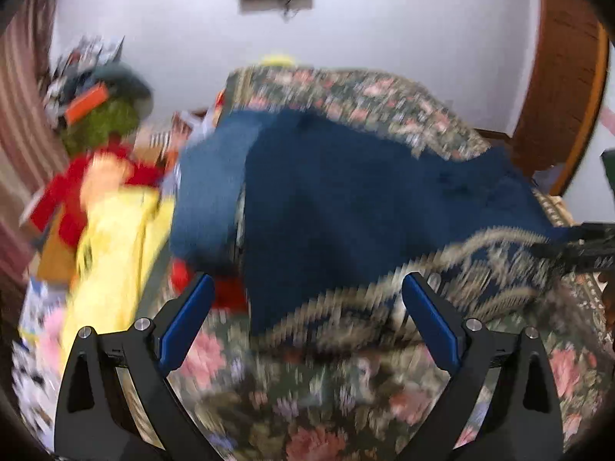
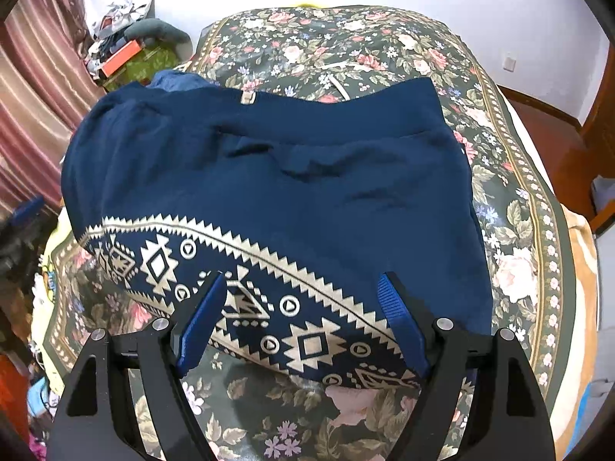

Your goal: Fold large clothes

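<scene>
Along the left wall hangs a striped pink curtain point(image 2: 34, 88), and beside it, off the bed's far left corner, sits a heap of clutter with an orange box point(image 2: 122, 57) on top. In the left wrist view, which is badly smeared by motion, a yellow cloth point(image 1: 111, 230) and something red point(image 1: 73, 199) lie along the bed's left edge; what they are I cannot tell.

The left gripper point(image 1: 307, 315) hovers low over the near left part of the bed, its blue-padded fingers point(image 1: 188, 319) spread wide apart with nothing between them. The patterned hem of the garment lies just ahead of the fingertips, not touching them as far as the blur lets me judge.

The navy sweater point(image 2: 269, 184) is spread flat across the middle of the bed, on a dark floral bedspread point(image 2: 511, 253). Its plain blue body runs toward the far edge, where a lighter blue fold sticks out at its far left corner, and a band of cream geometric pattern point(image 2: 246, 299) crosses the end nearest me, slanting from the left down toward the near right.

The right gripper point(image 2: 303, 319) is poised over that patterned band at the near edge, fingers point(image 2: 403, 322) wide open on either side of the band, holding nothing. Whether the fingertips rest on the cloth or hang just above it I cannot tell.

Off the bed's right edge stands wooden furniture point(image 2: 599, 146) against the white wall point(image 2: 519, 19).
</scene>
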A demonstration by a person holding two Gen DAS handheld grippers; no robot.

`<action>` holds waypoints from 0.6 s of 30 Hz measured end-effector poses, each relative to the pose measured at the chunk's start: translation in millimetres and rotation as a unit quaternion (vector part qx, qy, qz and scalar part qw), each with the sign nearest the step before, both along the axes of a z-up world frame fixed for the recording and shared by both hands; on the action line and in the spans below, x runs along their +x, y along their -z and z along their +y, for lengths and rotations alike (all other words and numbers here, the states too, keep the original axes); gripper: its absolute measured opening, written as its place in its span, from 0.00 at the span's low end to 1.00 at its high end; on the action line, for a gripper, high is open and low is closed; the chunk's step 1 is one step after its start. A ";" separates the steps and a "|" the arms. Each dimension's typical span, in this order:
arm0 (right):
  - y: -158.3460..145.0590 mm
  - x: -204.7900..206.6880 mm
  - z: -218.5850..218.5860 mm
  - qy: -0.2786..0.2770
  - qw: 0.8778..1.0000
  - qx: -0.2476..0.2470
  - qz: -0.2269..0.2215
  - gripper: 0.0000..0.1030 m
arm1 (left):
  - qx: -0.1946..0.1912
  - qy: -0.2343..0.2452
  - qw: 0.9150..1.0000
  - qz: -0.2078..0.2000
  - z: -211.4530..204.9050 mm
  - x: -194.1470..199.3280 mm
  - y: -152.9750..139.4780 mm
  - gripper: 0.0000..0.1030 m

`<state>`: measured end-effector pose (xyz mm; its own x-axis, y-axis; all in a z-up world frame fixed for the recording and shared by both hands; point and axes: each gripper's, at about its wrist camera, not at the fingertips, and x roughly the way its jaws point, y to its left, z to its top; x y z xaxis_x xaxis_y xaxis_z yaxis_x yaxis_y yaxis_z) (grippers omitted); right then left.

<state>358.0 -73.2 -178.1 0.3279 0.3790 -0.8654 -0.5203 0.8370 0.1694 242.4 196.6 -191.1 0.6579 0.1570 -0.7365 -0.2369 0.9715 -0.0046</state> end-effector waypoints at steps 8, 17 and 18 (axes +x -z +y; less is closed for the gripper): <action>1.6 -10.0 5.5 -0.011 0.999 -0.033 -0.015 0.76 | -0.218 -0.065 0.974 -0.011 38.2 -35.0 59.3 0.96; 4.0 -14.3 7.4 -0.013 0.999 -0.045 -0.017 0.76 | -0.383 -0.079 0.919 -0.053 64.8 -10.5 86.9 0.96; 4.3 -13.9 7.8 -0.013 0.999 -0.045 -0.017 0.76 | -0.404 -0.072 0.910 -0.055 66.3 -3.4 91.4 0.96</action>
